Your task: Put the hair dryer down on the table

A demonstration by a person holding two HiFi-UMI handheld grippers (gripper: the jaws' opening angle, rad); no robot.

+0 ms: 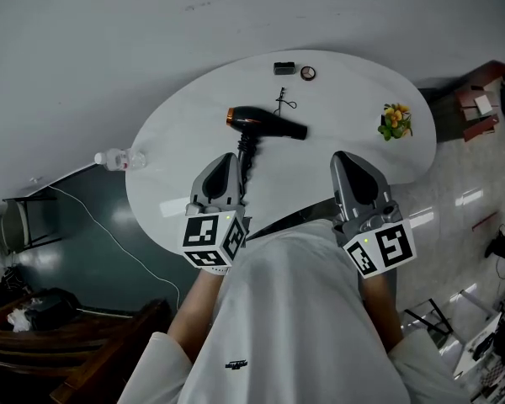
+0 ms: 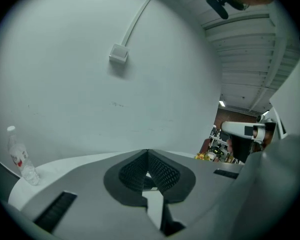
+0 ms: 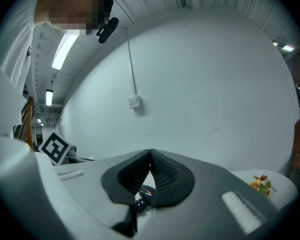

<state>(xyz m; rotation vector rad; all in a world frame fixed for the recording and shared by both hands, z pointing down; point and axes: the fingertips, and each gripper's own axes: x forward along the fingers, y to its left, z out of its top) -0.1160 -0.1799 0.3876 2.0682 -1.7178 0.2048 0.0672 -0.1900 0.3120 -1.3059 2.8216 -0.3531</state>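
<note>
Two sets of tongs are held over the near edge of a white oval surface [image 1: 194,116]. At its far left rim a clear water bottle [image 1: 118,159] lies on its side. Next comes the left tongs [image 1: 225,160], clenched: in the left gripper view the jaws meet tip to tip, with nothing between them and only the bare wall beyond. Just right of its tip lies the hair dryer [image 1: 265,123], resting on its side on the surface in nobody's grip. Its orange-ringed rear is to the left, its nozzle to the right, and its handle and cord [image 1: 246,154] trail back towards the person. Beyond it sit a small dark wire clip [image 1: 283,101], a dark little box [image 1: 284,68] and a round object [image 1: 308,73]. Further right is the right tongs [image 1: 343,156], likewise clenched and gripping nothing, well apart from the dryer. Near the right rim stands a small bunch of yellow flowers [image 1: 395,121].
</note>
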